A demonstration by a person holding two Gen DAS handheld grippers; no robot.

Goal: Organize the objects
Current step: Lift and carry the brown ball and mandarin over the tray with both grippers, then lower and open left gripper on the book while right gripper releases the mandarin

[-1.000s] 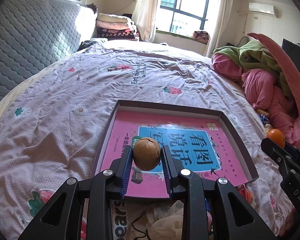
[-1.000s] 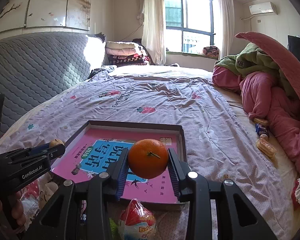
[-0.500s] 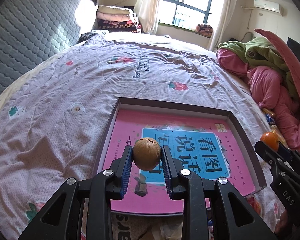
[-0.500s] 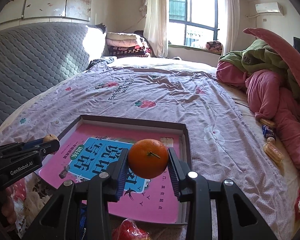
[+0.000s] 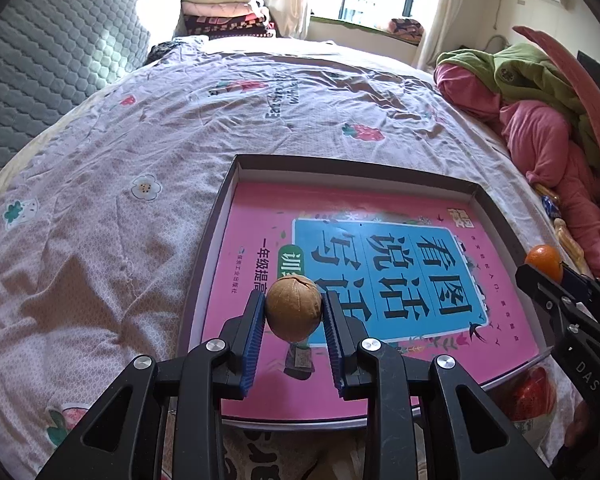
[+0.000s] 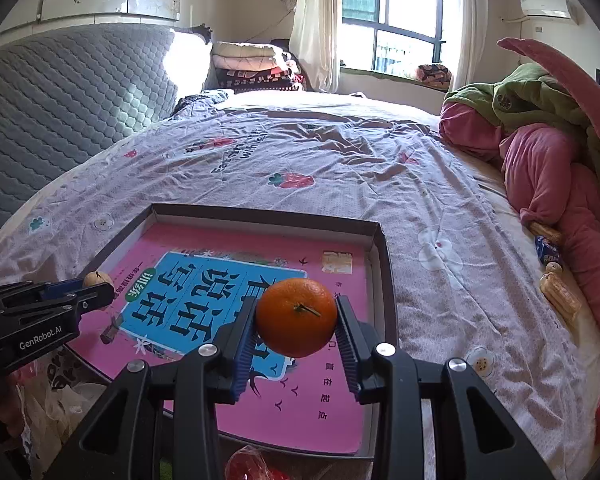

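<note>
Left gripper (image 5: 294, 316) clamped on walnut (image 5: 293, 311), above near-left part of tray (image 5: 356, 164). Right gripper (image 6: 296, 332) clamped on orange (image 6: 296, 316), above tray's near-right part. Tray holds only pink book (image 5: 380, 240). Neither fruit placed yet; snacks (image 6: 560, 296) on bed at right unsorted.

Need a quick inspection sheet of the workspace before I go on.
Surface: floral purple bedsheet, wrinkled.
Job's things: brown walnut and orange tangerine, both held over a shallow box holding a pink book.
Clutter: wrapped snacks at the bed's right edge; red packet under the box corner.
Grippers: left gripper and right gripper, jaws clamped.
Cables: nothing seen.
Surroundings: grey headboard, window, piled pink bedding.
</note>
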